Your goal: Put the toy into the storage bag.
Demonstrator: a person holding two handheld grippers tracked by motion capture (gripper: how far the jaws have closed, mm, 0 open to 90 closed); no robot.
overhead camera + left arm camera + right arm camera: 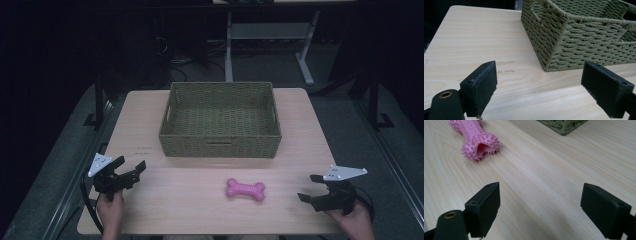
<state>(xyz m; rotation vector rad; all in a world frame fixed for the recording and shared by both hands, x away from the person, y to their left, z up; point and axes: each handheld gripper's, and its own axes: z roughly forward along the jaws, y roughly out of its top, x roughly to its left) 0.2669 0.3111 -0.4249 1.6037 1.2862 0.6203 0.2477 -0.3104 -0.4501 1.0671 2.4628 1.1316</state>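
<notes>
A pink spiked bone-shaped toy [245, 189] lies flat on the wooden table [200, 210], in front of a green woven basket [220, 146]. My left gripper [131, 165] rests near the table's left front, held by a hand, its jaws wide apart and empty. Seen from the left gripper view, the basket's near corner [574, 42] stands just beyond the spread jaws. My right gripper [310, 188] sits at the right front, open and empty, pointing toward the toy. In the right gripper view the toy [475, 137] lies ahead at upper left, and the basket's corner [564, 125] shows at the top.
The basket looks empty inside. Beyond the table's far edge stand a white desk frame [305, 55] and cables on a dark floor. Bare tabletop [549, 182] stretches between the right gripper and the toy.
</notes>
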